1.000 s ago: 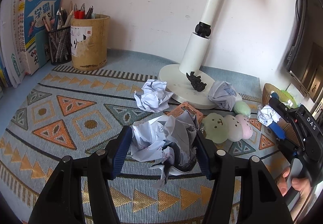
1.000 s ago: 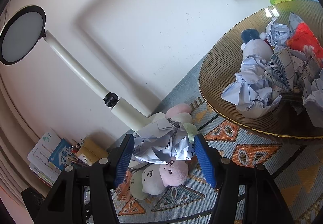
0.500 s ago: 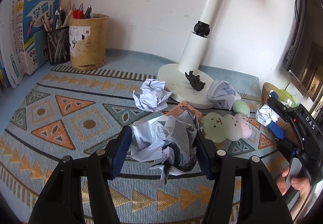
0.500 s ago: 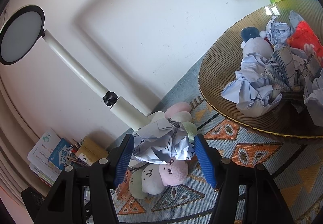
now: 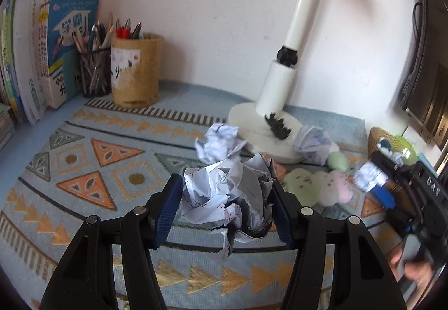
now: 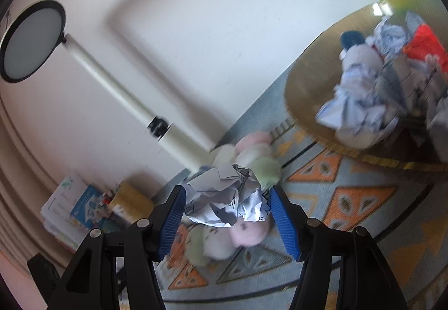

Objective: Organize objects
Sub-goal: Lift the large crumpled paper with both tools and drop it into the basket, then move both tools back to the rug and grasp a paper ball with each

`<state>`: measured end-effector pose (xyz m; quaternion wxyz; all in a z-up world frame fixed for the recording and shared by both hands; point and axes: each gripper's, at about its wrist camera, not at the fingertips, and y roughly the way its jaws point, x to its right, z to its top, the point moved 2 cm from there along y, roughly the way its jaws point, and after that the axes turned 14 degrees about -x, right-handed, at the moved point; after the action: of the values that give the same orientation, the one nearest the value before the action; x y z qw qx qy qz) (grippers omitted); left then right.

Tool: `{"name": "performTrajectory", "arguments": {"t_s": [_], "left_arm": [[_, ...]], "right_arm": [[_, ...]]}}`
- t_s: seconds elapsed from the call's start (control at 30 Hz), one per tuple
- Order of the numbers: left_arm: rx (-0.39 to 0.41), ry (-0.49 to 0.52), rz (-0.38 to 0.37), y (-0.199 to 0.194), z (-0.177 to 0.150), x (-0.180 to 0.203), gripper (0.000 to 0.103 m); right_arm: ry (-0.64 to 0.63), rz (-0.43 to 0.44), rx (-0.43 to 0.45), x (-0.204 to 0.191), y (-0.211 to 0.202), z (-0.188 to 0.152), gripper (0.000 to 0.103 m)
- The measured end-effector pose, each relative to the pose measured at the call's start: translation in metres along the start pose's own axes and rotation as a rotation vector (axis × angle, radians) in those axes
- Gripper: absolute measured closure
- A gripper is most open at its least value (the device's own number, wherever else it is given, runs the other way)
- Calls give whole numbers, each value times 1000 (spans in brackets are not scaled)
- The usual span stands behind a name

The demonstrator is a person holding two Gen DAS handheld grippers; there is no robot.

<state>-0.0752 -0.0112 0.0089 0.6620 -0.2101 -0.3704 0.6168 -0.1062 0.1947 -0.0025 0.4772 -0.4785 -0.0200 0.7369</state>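
My left gripper (image 5: 225, 203) is shut on a crumpled paper ball (image 5: 229, 198), held above the patterned mat (image 5: 98, 170). My right gripper (image 6: 226, 208) is shut on another crumpled paper ball (image 6: 224, 202); in the left wrist view that ball (image 5: 369, 177) shows at the far right in the right gripper, with a hand (image 5: 414, 270) below. Two more paper balls lie on the mat: one (image 5: 218, 142) just beyond my left gripper, one (image 5: 312, 140) against the lamp base (image 5: 252, 119). A woven basket (image 6: 310, 91) at the upper right holds several paper balls, a red packet and a plush.
A pastel plush toy (image 5: 316, 187) lies between the two grippers. The white desk lamp (image 6: 112, 77) stands against the wall, a small black figure (image 5: 275, 125) on its base. A bamboo pen holder (image 5: 135, 72), a mesh pen cup (image 5: 93, 72) and books (image 5: 42, 52) stand at the left.
The left view has shifted slightly, so the lamp and pen holders sit a little further right. The right view is now blurred and slightly turned. Both grips are unchanged.
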Motion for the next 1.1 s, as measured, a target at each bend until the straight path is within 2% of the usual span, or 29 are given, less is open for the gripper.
{"name": "performTrajectory", "arguments": {"t_s": [0.07,0.13,0.27,0.4,0.47,0.57,0.63,0.73,0.77,0.8,0.83,0.9,0.97,1.1], "left_arm": [[-12,-2,-24,1,10,10,45],[2,15,-26,-1,29,29,45],[57,113,-91,-9,79,91,45],[96,254,-148,-8,109,169,45],[100,289,-181,-3,113,199,45],[67,344,-237,12,115,240,45],[48,382,-257,22,111,263,45],[18,421,-273,38,106,284,38],[-1,426,-281,44,104,288,24],[-50,428,-308,53,103,292,0],[-116,423,-344,64,101,295,0],[-241,398,-392,85,97,297,0],[-245,391,-383,90,89,294,0],[-225,423,-337,84,79,287,0]], "right_arm": [[-6,48,-29,-8,-3,-1,43],[-8,96,-1,-12,-23,7,43],[-39,93,77,-6,-79,41,43],[-102,-26,164,16,-137,78,43],[-132,-99,190,26,-158,91,43],[-160,-207,220,44,-183,106,43],[-164,-247,228,54,-192,111,42],[-158,-300,233,69,-195,115,39],[-143,-306,247,75,-196,115,35],[-118,-312,266,80,-196,116,15],[-89,-309,279,85,-195,116,0],[-14,-302,232,101,-190,120,0],[30,-283,192,111,-185,121,0],[53,-274,197,114,-184,119,0]]}}
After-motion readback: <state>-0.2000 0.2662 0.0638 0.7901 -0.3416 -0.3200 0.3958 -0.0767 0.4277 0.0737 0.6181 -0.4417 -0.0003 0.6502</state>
